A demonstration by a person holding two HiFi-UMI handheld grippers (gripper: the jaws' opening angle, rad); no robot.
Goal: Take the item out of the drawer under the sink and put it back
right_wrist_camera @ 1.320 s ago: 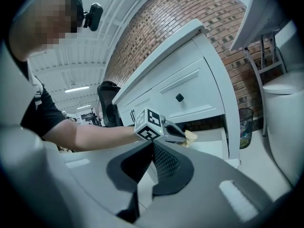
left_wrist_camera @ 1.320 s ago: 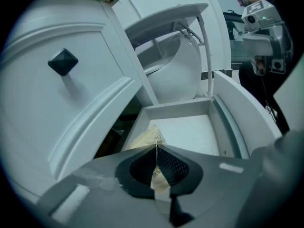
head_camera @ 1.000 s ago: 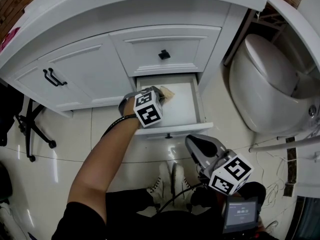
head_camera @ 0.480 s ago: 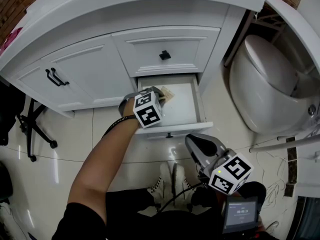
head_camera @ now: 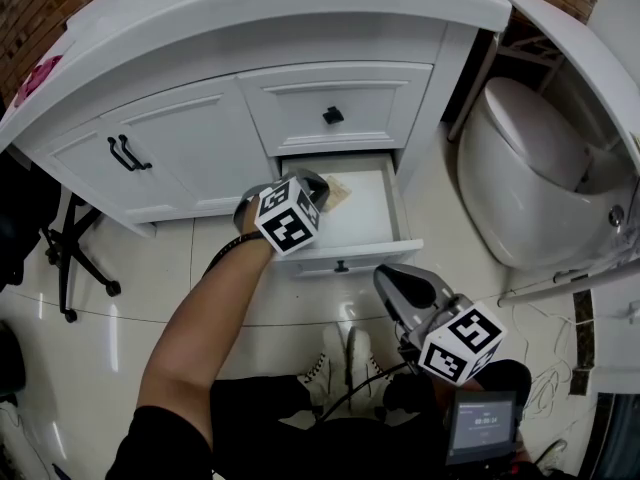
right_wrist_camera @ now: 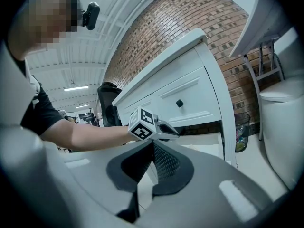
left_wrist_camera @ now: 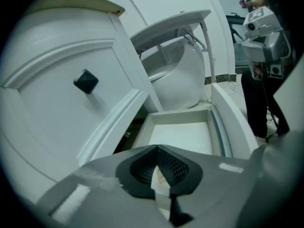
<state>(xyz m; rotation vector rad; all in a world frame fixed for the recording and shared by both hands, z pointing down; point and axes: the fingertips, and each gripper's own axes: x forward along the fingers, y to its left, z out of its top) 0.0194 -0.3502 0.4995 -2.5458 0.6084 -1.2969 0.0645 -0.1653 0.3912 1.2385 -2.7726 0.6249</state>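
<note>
**Head view.** The white vanity cabinet (head_camera: 190,158) has its lower drawer (head_camera: 375,255) pulled open beneath a closed upper drawer with a black knob (head_camera: 333,115). The left gripper (head_camera: 320,184) reaches over the rear left corner of the open drawer. A flat tan item (head_camera: 339,193) projects from its fingers above the white drawer floor. Whether the item touches that floor cannot be determined. The right gripper (head_camera: 393,281) hangs in front of the drawer front, apart from it, over the tiled floor (head_camera: 90,368). A toilet (head_camera: 520,168) stands to the right of the cabinet.

**Left gripper view.** The fingers are clamped on the item, which shows as a thin pale strip pinched edge-on between the black pads (left_wrist_camera: 178,167). The open drawer lies beyond the fingertips, with its white floor in view.

**Right gripper view.** The fingers are together at the tips and hold nothing. Beyond them, the left gripper's marker cube (right_wrist_camera: 142,124) and the person's forearm (right_wrist_camera: 80,134) extend toward the drawer. A waste bin (right_wrist_camera: 241,129) stands at the foot of a brick wall (right_wrist_camera: 190,27).
</note>
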